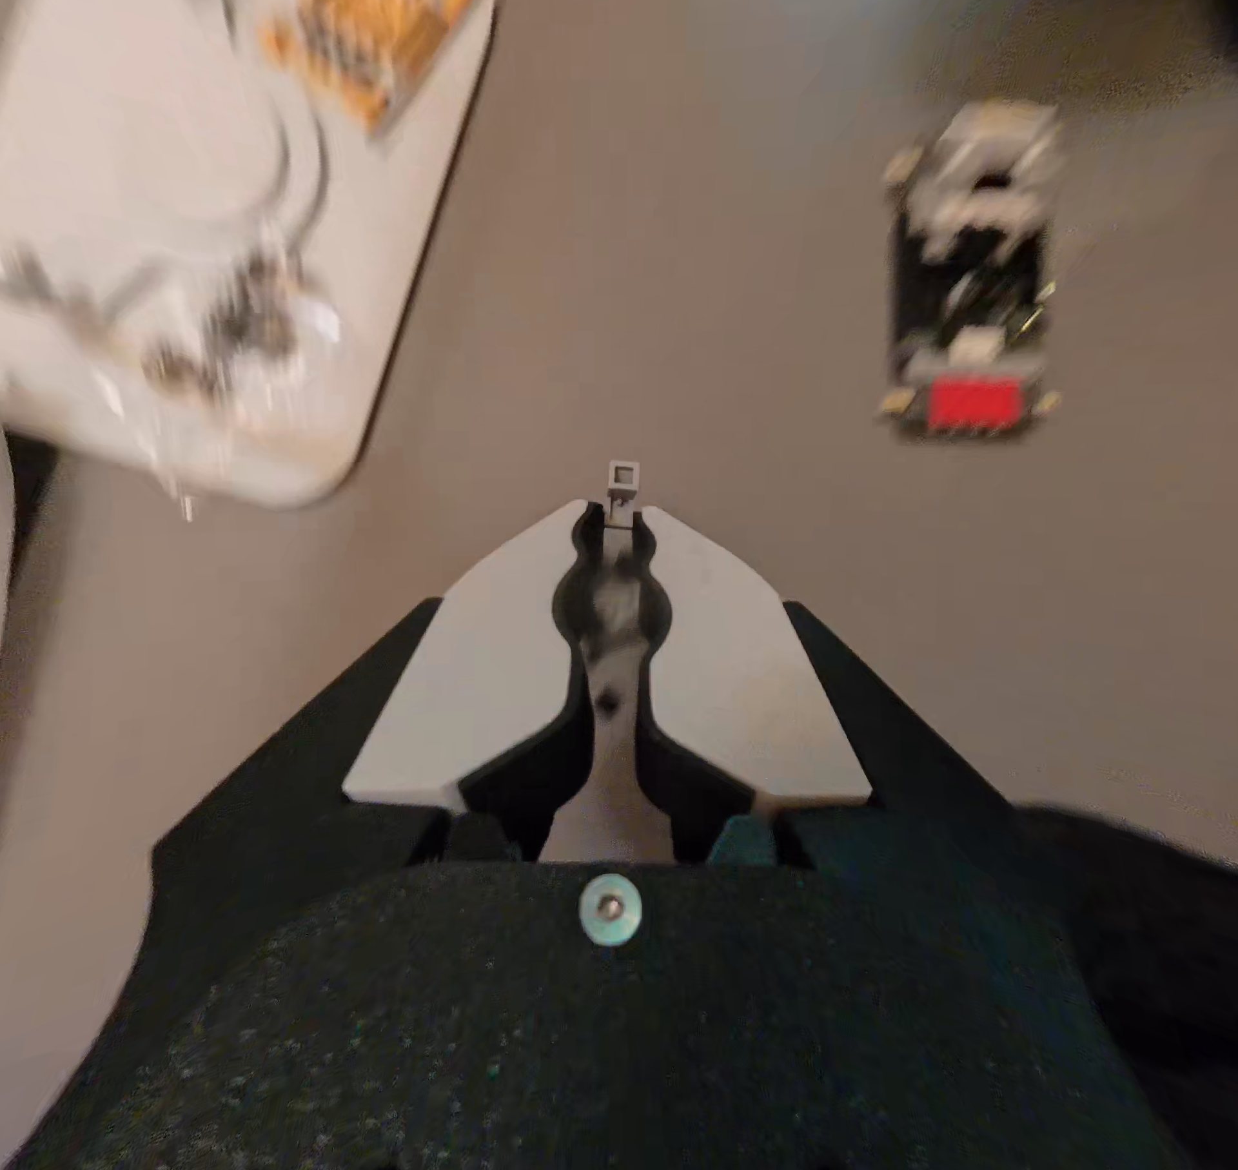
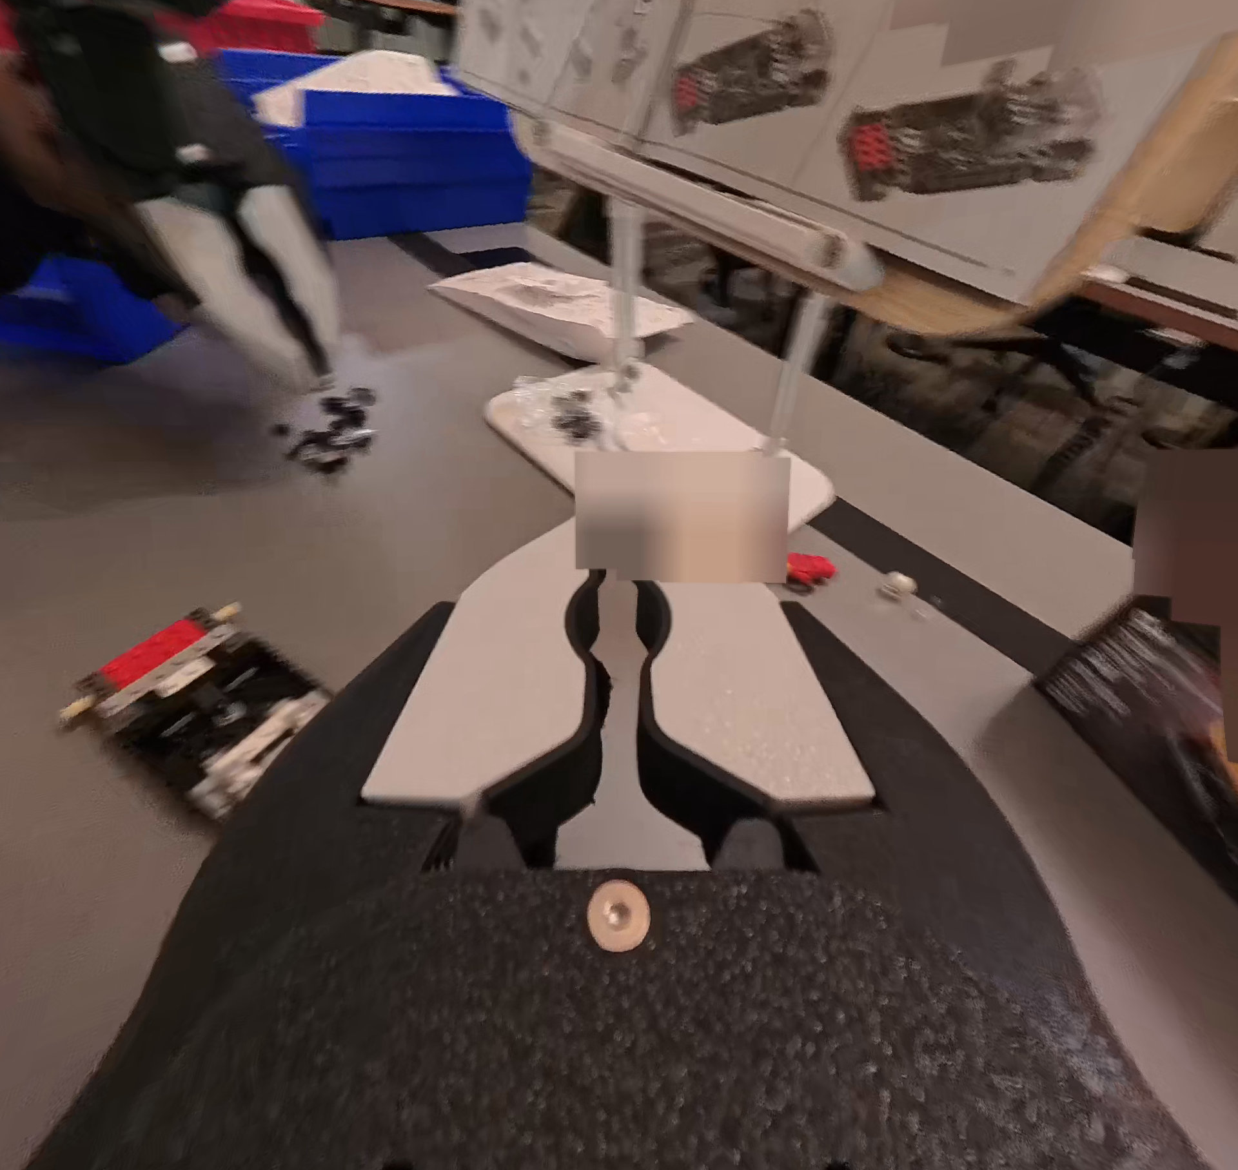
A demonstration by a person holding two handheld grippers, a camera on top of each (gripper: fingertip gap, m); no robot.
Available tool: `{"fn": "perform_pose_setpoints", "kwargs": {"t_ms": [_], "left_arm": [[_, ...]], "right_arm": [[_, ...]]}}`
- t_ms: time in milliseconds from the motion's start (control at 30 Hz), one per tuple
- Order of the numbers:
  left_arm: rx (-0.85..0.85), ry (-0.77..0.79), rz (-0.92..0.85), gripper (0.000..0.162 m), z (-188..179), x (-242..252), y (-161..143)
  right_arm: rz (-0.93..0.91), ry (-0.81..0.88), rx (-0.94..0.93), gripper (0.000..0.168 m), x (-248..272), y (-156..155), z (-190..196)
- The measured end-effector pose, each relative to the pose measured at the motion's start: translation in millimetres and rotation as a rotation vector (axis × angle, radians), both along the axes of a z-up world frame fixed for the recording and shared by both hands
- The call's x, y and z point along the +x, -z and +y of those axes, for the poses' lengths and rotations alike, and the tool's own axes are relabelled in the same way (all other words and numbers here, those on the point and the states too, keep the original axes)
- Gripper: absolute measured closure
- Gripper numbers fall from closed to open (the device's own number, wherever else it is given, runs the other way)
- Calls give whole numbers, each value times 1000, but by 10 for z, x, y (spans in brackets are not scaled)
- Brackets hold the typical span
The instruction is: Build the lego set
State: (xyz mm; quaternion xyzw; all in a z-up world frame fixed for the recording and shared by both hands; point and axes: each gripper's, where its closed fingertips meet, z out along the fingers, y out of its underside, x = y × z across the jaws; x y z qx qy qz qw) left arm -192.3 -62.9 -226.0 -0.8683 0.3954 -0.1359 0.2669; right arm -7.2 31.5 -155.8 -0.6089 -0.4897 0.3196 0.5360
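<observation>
We hold the left tongs [image 1: 623,509] pinched on a small grey piece [image 1: 623,485], gripped at its tail so the square end projects free for seating. The partly built black model with a red plate [image 1: 968,280] lies on the surface [image 1: 670,200] at 2 o'clock, well apart. The right tongs [image 2: 620,585] stand slightly spread and empty, their tips partly masked, in reserve, likely to steady the model.

Dim, warm indoor light; heavy motion blur and wide-angle bending toward the edges.
</observation>
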Motion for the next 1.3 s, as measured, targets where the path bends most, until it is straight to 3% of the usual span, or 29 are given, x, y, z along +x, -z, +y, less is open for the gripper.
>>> {"fn": "perform_pose_setpoints", "kwargs": {"t_ms": [100, 233, 333, 467, 567, 667, 833, 933, 1133, 1300], "left_arm": [[134, 96, -166, 154, 141, 608, -257], [202, 223, -278, 154, 105, 1275, -356], [211, 275, -297, 154, 31, 1513, -382], [212, 296, -302, 154, -6, 1606, -387], [211, 300, -318, 153, -14, 1603, -398], [249, 214, -252, 135, 128, 1320, -426], [279, -259, 197, 143, 465, -294, -320], [187, -432, 254, 140, 398, -830, -177], [-62, -474, 268, 136, 162, -1039, 274], [-154, -452, 213, 136, 119, -966, 479]], "right_arm": [[-43, -219, 18, 150, -195, 54, -438], [-69, -355, 51, 140, -314, 158, -735], [-46, -421, -12, 143, -304, 158, -829], [-68, -481, 6, 160, -298, 185, -960], [-64, -496, -20, 161, -289, 187, -972], [-171, -437, 13, 161, -198, 281, -789], [-569, -292, 84, 161, 294, 774, -296], [-625, -284, 51, 161, 375, 955, -229], [-698, -306, -9, 156, 522, 1216, -203], [-604, -305, -18, 154, 475, 1044, -200]]}}
